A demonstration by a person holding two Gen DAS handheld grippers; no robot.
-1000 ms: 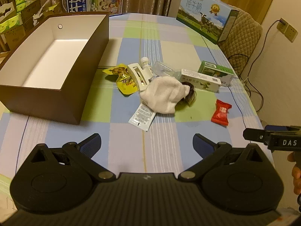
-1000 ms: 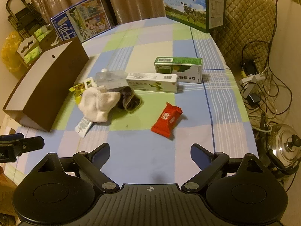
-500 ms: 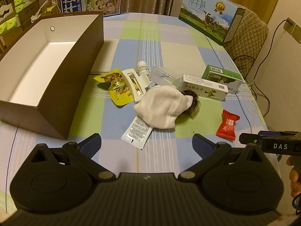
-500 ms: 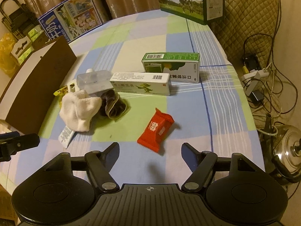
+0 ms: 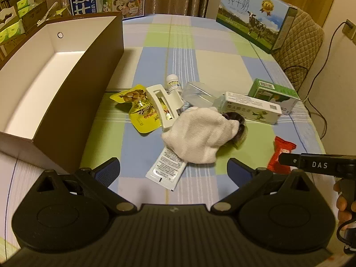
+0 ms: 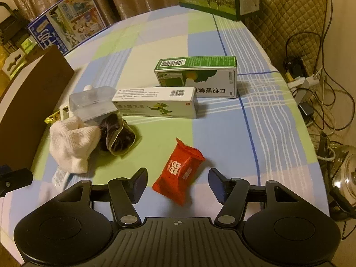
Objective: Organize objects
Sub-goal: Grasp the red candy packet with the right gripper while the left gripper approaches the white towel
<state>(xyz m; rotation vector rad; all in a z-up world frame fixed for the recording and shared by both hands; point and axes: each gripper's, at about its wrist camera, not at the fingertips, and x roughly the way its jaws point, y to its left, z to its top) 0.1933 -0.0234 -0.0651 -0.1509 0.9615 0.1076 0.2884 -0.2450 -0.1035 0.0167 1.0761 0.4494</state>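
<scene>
Right tool (image 6: 178, 183): jaws have just been closing, half spread, red snack packet (image 6: 179, 170) between the pads, not yet pinched; a second ago the packet lay well ahead of it.
Left tool (image 5: 173, 170): jaws spread wide, nothing between them, now nearer the white cloth (image 5: 198, 138).
Red snack packet: on the tabletop (image 6: 224, 120), near the cloth.
Brown box (image 5: 73, 102): open, far side of the cloth.
</scene>
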